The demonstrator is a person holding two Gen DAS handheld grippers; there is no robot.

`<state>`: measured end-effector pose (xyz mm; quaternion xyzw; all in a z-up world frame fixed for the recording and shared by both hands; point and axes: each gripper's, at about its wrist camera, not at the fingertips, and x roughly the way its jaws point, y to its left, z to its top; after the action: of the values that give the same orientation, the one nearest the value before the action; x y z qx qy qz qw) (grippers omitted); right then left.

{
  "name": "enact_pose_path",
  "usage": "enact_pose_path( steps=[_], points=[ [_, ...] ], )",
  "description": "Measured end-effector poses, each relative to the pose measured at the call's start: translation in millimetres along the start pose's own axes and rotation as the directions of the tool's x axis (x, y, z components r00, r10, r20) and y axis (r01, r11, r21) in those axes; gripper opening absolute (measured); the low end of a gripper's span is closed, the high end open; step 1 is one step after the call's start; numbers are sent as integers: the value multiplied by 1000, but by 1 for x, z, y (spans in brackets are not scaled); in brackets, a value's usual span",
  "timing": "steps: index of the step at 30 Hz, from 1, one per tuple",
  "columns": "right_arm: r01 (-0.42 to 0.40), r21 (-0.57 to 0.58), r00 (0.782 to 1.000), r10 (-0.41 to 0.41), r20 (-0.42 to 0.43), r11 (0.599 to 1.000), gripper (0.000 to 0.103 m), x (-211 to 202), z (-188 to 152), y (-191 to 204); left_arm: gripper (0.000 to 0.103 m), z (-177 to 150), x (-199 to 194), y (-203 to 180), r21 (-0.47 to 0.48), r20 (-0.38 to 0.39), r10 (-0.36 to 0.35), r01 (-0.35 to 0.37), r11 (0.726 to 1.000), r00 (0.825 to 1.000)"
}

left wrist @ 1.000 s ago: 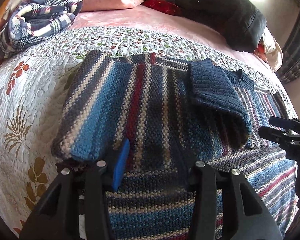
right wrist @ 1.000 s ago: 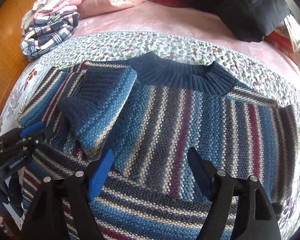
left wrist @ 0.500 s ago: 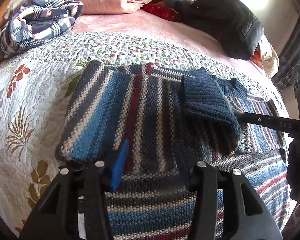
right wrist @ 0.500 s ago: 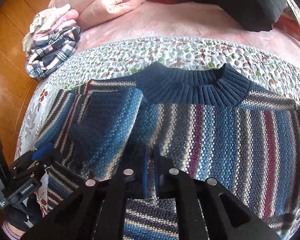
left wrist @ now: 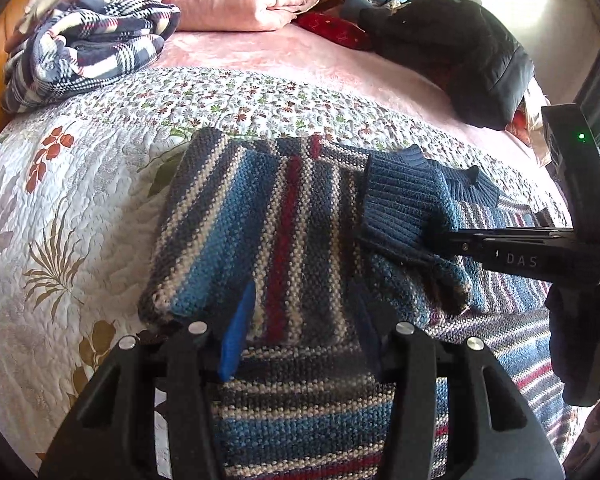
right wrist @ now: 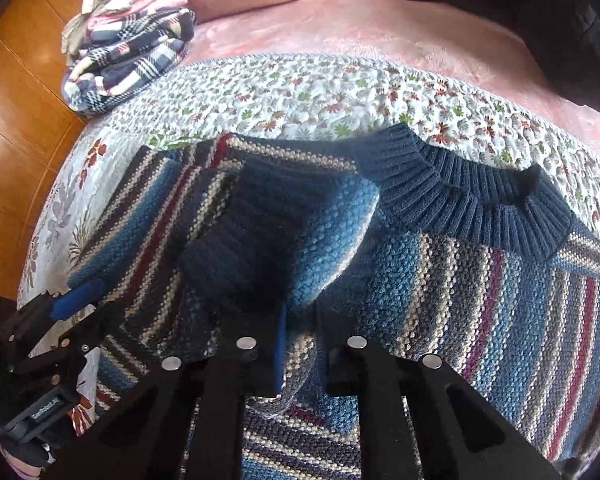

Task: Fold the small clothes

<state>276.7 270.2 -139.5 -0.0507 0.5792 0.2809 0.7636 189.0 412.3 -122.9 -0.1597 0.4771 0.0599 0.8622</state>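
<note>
sweater on bed | right gripper fingers clamped on sleeve | left gripper fingers apart | risk: thick knit slips free, fold springs open

Bright daylight blows out the left view's upper-right corner; fisheye bends edges, and corners fall dark.

Left wrist: low over the sweater, close, facing up the bed toward the pillows. Right wrist: closer, facing the collar. Shared: sweater, folded sleeve, quilt, plaid bundle.
</note>
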Motion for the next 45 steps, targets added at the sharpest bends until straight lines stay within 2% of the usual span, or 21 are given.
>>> enact_pose_path(
  steps=[3,6,9,11,13,16,20,22,25,27,30,32,36,38,40,45],
  points=[
    [-40,11,997,40,68,999,11,-31,-4,-8,48,3,-4,0,3,10,1,-1,1000,1000],
    [-35,28,991,31,127,999,11,-61,-10,-24,48,6,-5,-2,-1,16,-6,6,1000,1000],
    [-14,59,989,5,147,998,11,-76,-17,-48,48,9,1,-10,10,12,-6,5,1000,1000],
    [11,89,991,-23,132,996,11,-71,-21,-67,48,9,11,-17,24,-6,-2,2,1000,1000],
    [-1,135,995,-13,103,991,11,-59,-25,-86,48,9,23,-24,36,-29,6,-5,999,1000],
    [41,138,998,-48,47,990,11,-32,-33,-100,47,6,43,-27,47,-68,40,-37,998,997],
    [78,115,996,-84,44,990,17,-28,-40,-99,47,2,50,-31,72,-68,64,-60,996,996],
    [126,93,989,-132,62,988,28,-38,-41,-93,47,1,47,-33,86,-73,68,-61,994,995],
    [180,23,976,-181,119,983,42,-59,-40,-77,48,4,35,-33,72,-61,25,-21,997,998],
    [175,-26,975,-170,140,984,44,-66,-34,-63,48,7,29,-36,70,-43,8,-5,998,999],
    [145,-73,985,-137,107,987,46,-56,-22,-42,48,10,32,-42,66,-49,-5,8,998,999],
    [175,-96,983,-168,77,980,47,-41,-15,-33,48,12,39,-45,67,-61,-3,7,998,998],
    [216,-104,976,-217,2,971,46,-11,-9,-34,48,13,52,-43,54,-95,7,-1,999,995],
    [204,-92,979,-205,-3,975,41,-9,-9,-39,48,13,57,-40,42,-104,4,0,999,995],
    [215,-74,976,-216,-3,974,19,-13,-10,-45,48,13,59,-38,41,-103,2,2,999,995],
    [177,27,982,-178,59,984,15,-50,-19,-72,48,10,59,-41,69,-98,19,-12,998,995]
  ],
)
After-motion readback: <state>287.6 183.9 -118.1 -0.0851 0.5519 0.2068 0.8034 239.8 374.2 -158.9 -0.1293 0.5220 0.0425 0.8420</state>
